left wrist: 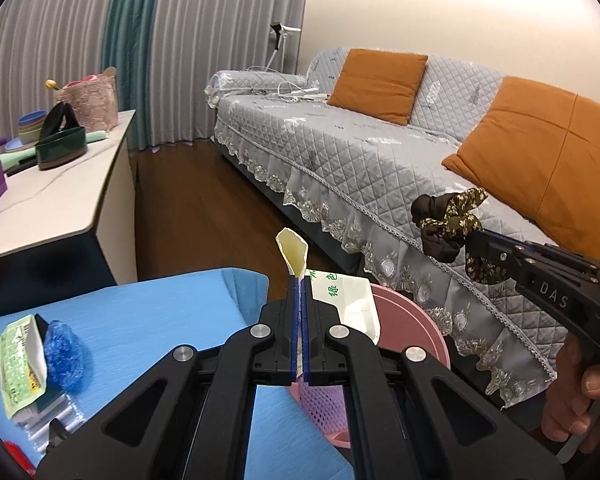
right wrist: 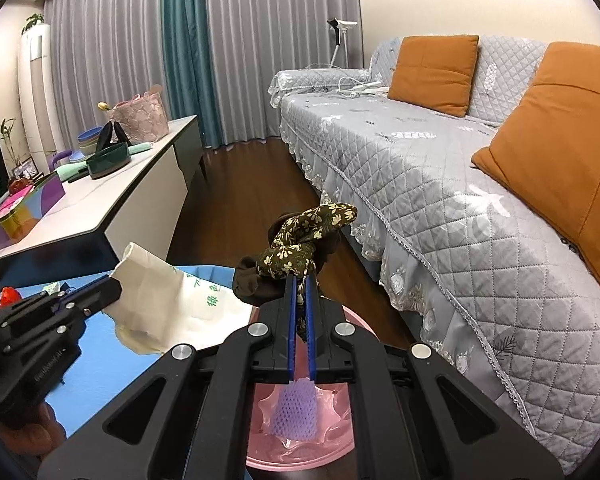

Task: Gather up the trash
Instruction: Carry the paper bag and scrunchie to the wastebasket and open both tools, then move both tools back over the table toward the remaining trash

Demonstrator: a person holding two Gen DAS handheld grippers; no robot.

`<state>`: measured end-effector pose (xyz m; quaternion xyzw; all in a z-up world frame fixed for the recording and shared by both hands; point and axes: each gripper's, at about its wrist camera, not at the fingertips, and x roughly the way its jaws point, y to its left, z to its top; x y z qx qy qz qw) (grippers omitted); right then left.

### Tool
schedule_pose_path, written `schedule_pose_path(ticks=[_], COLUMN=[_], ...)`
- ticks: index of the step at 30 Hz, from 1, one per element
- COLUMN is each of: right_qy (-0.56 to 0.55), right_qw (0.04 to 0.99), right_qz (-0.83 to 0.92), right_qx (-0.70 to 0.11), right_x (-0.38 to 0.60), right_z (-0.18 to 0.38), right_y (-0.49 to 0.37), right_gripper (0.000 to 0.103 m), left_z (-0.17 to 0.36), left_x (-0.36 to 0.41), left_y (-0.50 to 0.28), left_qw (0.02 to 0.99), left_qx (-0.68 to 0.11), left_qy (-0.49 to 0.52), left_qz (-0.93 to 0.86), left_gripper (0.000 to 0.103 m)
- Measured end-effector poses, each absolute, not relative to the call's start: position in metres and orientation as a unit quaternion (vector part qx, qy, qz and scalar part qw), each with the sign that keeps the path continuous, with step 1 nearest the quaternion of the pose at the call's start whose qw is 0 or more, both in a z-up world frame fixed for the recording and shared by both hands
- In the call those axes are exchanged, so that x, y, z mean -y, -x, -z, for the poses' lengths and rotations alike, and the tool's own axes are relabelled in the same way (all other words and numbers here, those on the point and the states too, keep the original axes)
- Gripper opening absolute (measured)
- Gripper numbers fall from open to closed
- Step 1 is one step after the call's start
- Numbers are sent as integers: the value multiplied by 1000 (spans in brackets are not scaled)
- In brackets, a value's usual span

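The blue worktop (left wrist: 148,320) is seen at nine o'clock of the pink bin (right wrist: 300,452), which stands on the floor between it and the grey sofa (left wrist: 340,152). The bin's open mouth is seen directly below the right gripper (right wrist: 300,280), at six o'clock in the right wrist view, with a purple foam net (right wrist: 296,412) already lying inside. The white paper bag (right wrist: 168,296) is pinched flat by the left gripper (left wrist: 300,280), jaws pressed together on its edge, long axis running up and away; it is held over the bin's near rim. The brown floral scrunchie (right wrist: 300,248) is clamped in the right jaws, bunched ahead at twelve o'clock. The right hand is judged nearer to a clean drop. More rubbish, a green packet (left wrist: 20,364) and a blue shoe cover (left wrist: 64,352), is left on the worktop.
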<state>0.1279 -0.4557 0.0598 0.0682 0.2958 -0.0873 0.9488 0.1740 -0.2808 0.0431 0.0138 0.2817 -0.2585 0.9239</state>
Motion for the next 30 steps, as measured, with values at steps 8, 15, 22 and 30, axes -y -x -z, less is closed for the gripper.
schedule_pose_path(ticks=[8, 15, 22, 30], right_qy=[-69, -73, -66, -69], right_qw=[946, 943, 947, 952], right_qz=[87, 95, 110, 95], right_qx=[-304, -310, -295, -283], right_x=[457, 458, 450, 428], right_z=[-53, -51, -58, -67], right_y=[-136, -141, -139, -136], right_gripper=[5, 30, 72, 68], left_z=[-34, -28, -25, -45], left_x=[296, 301, 277, 217], left_y=[-183, -187, -175, -145], left_qw=[919, 909, 915, 927], left_qx=[-292, -302, -306, -293], left_qy=[-20, -23, -5, 5], left_qz=[265, 286, 262, 234], left_gripper=[1, 15, 57, 46])
